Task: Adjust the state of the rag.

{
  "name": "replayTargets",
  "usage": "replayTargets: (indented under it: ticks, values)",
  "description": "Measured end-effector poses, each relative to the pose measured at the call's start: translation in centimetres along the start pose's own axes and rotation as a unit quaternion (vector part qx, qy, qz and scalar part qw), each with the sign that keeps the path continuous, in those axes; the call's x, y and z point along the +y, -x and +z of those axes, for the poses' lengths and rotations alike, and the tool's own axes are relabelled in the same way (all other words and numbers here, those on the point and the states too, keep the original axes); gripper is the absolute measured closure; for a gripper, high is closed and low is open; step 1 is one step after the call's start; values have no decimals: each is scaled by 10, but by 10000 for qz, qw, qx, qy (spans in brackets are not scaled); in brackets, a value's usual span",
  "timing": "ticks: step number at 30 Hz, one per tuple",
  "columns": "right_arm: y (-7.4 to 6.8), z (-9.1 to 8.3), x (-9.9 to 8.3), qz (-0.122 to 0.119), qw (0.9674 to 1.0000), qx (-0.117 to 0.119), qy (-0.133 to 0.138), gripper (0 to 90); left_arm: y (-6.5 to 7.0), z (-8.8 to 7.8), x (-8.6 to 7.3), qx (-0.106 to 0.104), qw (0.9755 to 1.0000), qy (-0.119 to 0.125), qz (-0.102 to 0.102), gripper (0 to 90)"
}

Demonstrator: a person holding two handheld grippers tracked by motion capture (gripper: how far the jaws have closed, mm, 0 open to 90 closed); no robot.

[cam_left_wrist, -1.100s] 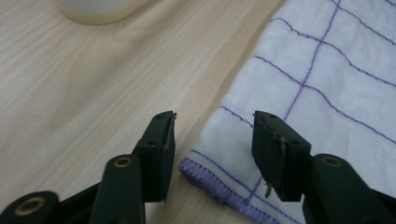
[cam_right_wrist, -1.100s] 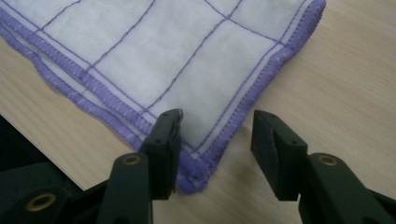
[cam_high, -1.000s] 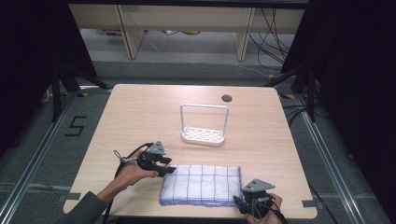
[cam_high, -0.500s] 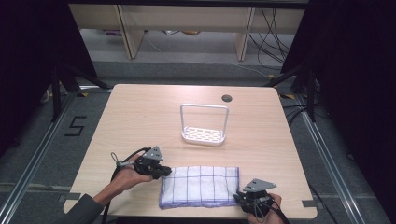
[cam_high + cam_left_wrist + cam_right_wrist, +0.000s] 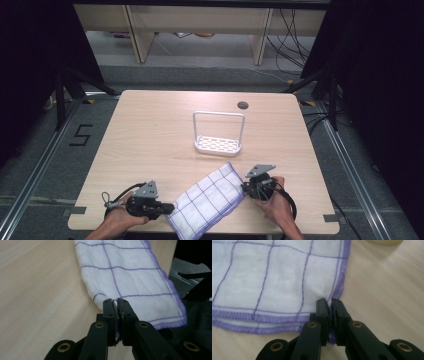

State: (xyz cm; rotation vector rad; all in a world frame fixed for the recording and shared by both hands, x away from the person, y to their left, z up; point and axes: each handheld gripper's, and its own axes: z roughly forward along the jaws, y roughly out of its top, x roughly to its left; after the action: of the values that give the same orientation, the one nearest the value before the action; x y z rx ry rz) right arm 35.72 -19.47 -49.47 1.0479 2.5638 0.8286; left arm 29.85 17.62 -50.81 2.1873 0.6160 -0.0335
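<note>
On the near part of the wooden table (image 5: 150,135) a white dishcloth with purple checks (image 5: 207,200) lay folded and slanted, between the left tongs (image 5: 170,206) and the right tongs (image 5: 244,187). From the high view one saw only that each pair of tongs met one end of the cloth, and that a white wire rack (image 5: 219,135) stood apart behind it. The left gripper view was closer: the left tongs (image 5: 117,305) had just been closing and now pinched the folded edge of the dishcloth (image 5: 125,272). The right gripper view showed the right tongs (image 5: 330,304), which had also just been closing, clamped on the purple-stitched corner of the dishcloth (image 5: 274,277), where two hemmed layers were visible.
</note>
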Motion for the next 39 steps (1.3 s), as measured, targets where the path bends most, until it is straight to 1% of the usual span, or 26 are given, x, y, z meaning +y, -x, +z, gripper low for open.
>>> replayTargets:
  ticks: [1,6,7,8,9,11,12,13,14,15,16,18,19,20,21,22,23,24,26,27,29,32,35,36,38,39]
  values:
    - [1,2,7,-76,9999,37,-64,856,6,0,-1,-4,10000,4,-17,848]
    - [4,21,40,-570,9983,32,-153,855,30,9,2,-245,9996,45,159,841]
    - [4,25,44,-636,9979,66,-125,853,33,10,3,-284,9993,-13,243,832]
    - [4,25,44,-636,9979,66,-125,853,36,13,4,-389,9991,7,192,832]
    - [5,28,47,-704,9972,138,-215,847,38,13,4,-372,9992,-16,170,822]
    - [5,31,51,-620,9978,72,-215,778,39,14,5,-484,9987,7,175,762]
    - [8,32,53,-690,9975,76,-137,721,39,12,6,-405,9991,28,140,733]
    - [8,31,52,-489,9988,-3,-68,656,38,10,7,-396,9991,78,97,685]
    - [9,26,51,-306,9995,-46,-10,618,36,7,9,-392,9991,132,68,635]
    - [12,23,49,-169,9997,-78,183,613,33,2,11,-277,9994,205,66,588]
    - [14,16,48,12,9998,-28,211,593,30,-1,13,-184,9993,324,-18,554]
    - [19,6,43,106,9987,-164,474,543,22,-6,19,-45,9989,453,-101,522]
    - [19,2,41,355,9977,-181,544,522,18,-7,23,85,9986,516,-120,508]
    - [20,-3,39,513,9973,-172,494,504,12,-6,27,172,9983,539,-134,496]
    - [20,-3,37,575,9961,-235,624,493,4,-5,32,302,9976,592,-203,490]
    - [20,-5,35,688,9959,-237,543,492,-2,-3,36,407,9965,677,-257,484]
    - [22,-3,33,625,9962,-243,550,492,-9,-1,40,464,9965,640,-276,473]
    - [20,-2,32,744,9955,-264,518,492,-15,2,44,572,9958,652,-282,469]
    - [21,2,31,611,9964,-264,533,492,-25,8,51,649,9946,728,-366,463]
    - [18,3,30,740,9959,-263,457,491,-30,11,54,692,9944,693,-407,463]
    - [17,5,31,769,9959,-255,414,487,-39,19,60,772,9933,714,-474,461]
    - [16,6,32,753,9958,-247,448,487,-49,31,68,747,9937,617,-561,450]
    - [16,6,32,748,9960,-206,450,483,-59,40,76,787,9940,523,-546,443]
    - [17,5,32,711,9959,-299,464,483,-62,43,79,748,9943,507,-569,443]
    - [17,7,31,643,9962,-335,490,482,-67,50,84,860,9933,511,-582,444]
    - [16,7,31,742,9955,-328,487,480,-71,54,87,833,9938,455,-579,445]
